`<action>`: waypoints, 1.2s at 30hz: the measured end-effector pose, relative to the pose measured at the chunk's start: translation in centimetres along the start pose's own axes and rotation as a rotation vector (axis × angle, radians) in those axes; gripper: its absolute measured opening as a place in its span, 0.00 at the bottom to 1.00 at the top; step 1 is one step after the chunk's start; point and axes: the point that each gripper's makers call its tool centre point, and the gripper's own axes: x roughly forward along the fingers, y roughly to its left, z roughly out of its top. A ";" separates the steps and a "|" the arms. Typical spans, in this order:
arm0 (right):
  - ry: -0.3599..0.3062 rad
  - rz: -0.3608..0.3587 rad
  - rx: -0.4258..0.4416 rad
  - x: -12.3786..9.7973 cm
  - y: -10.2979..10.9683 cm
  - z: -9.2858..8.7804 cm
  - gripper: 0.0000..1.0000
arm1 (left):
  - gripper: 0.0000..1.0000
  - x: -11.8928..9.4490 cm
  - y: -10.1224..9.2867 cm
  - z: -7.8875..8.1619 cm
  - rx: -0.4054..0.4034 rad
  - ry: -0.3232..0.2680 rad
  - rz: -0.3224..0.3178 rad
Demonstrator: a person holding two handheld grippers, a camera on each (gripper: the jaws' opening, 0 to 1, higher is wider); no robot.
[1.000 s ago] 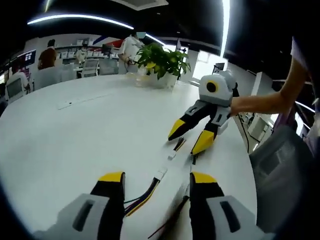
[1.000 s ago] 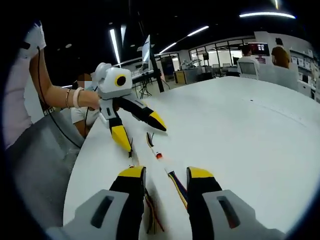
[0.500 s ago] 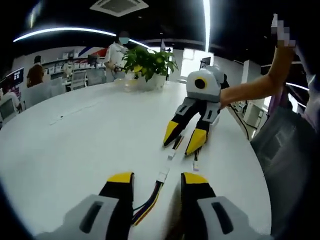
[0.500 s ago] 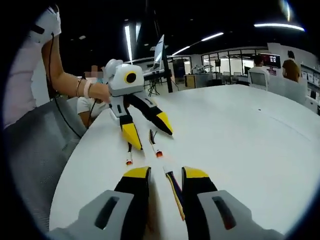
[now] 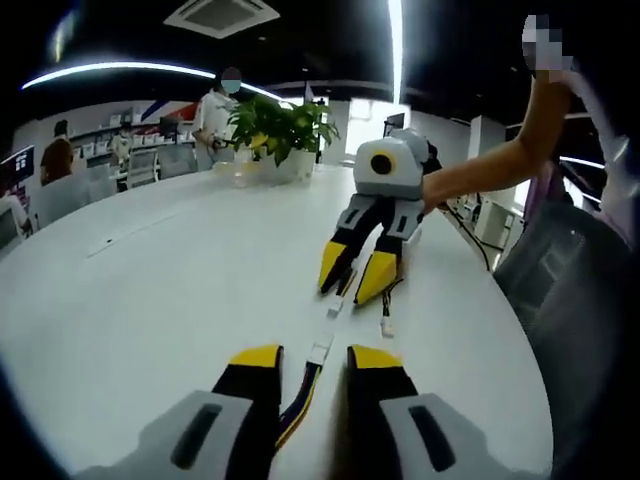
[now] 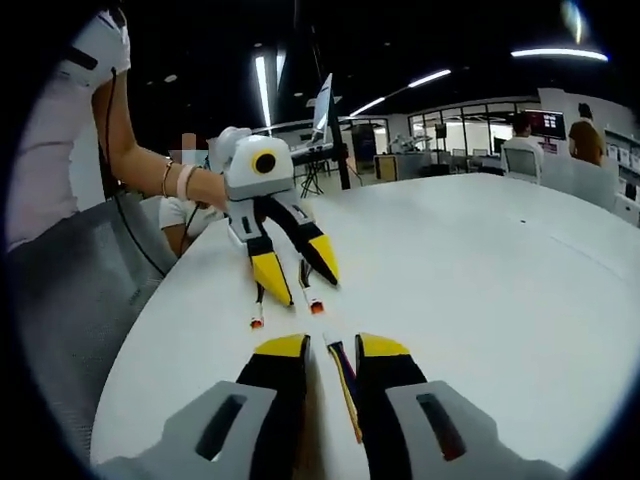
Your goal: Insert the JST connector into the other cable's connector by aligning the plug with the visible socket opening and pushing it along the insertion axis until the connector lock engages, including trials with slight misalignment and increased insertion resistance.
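Two cables lie end to end on the white table (image 5: 150, 280). One with yellow and blue wires runs between my left gripper's (image 5: 315, 357) open jaws, its white connector (image 5: 320, 348) just ahead of the tips. The other cable's connector (image 5: 333, 310) faces it with a short gap. That cable (image 6: 345, 375) passes between my right gripper's (image 6: 333, 347) jaws, which stand narrowly open around it. Each gripper shows opposite the other: the right gripper (image 5: 354, 272) in the left gripper view, the left gripper (image 6: 297, 268) in the right gripper view, both low over the table.
A third loose connector (image 5: 387, 325) lies beside the pair, also visible as a red-tipped connector (image 6: 257, 322). A potted plant (image 5: 275, 130) stands at the table's far side. A grey chair (image 6: 70, 300) sits at the table's edge. People sit and stand in the background.
Both grippers' jaws have narrowed around their cables. The two grippers have drawn closer together along the cable line.
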 end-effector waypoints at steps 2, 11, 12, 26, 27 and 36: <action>0.005 0.000 -0.001 0.1 0.0 -0.2 0.14 | 0.18 0.1 0.0 -0.1 0.009 0.004 0.001; 0.009 0.006 -0.008 0.3 -0.3 -0.4 0.11 | 0.11 0.4 -0.3 -0.1 0.002 -0.005 -0.022; 0.010 0.009 -0.003 0.3 -0.2 -0.4 0.11 | 0.10 0.4 -0.4 -0.2 0.000 -0.003 -0.024; 0.018 0.021 -0.035 0.6 0.1 -0.5 0.07 | 0.03 0.4 -0.2 -0.3 0.077 0.008 -0.017; 0.017 0.021 -0.036 0.6 0.1 -0.5 0.06 | 0.03 0.4 -0.2 -0.3 0.080 0.009 -0.016; 0.022 0.012 -0.046 0.6 0.0 -0.5 0.05 | 0.03 0.5 -0.2 -0.2 0.112 -0.001 0.002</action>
